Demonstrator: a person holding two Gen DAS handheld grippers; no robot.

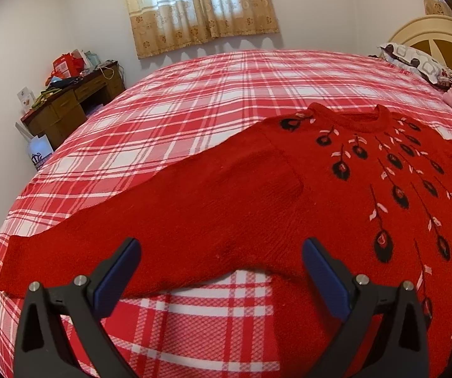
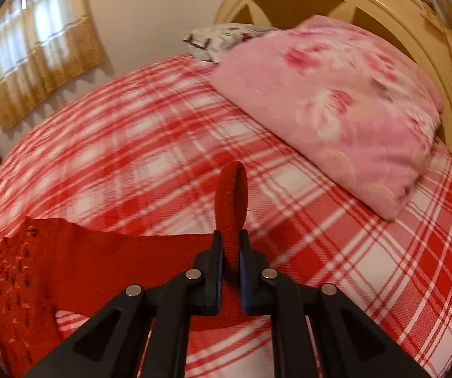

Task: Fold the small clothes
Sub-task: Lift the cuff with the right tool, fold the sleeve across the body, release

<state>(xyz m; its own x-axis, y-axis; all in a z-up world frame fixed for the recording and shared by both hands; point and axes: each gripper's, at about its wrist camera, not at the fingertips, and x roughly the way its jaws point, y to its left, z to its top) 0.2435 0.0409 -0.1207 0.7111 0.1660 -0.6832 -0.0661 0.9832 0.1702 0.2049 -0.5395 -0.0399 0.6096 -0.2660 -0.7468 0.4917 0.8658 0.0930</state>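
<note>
Right hand-held gripper [image 2: 230, 245] pinches the flat red sweater's [image 1: 257, 195] cuff [image 2: 232, 195].

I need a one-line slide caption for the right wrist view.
Right gripper shut on the red sweater's sleeve cuff, lifted over the plaid bedspread near a pink pillow.

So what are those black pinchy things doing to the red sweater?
A person is folding a red sweater on a plaid bed using two tongs. The right tongs are shut on the end of one sleeve, with the cuff sticking up between the fingers. The left tongs are open above the other sleeve, which lies flat on the bed, not grabbed yet. The body of the sweater lies spread out, front side up. No fold shows yet.
</note>
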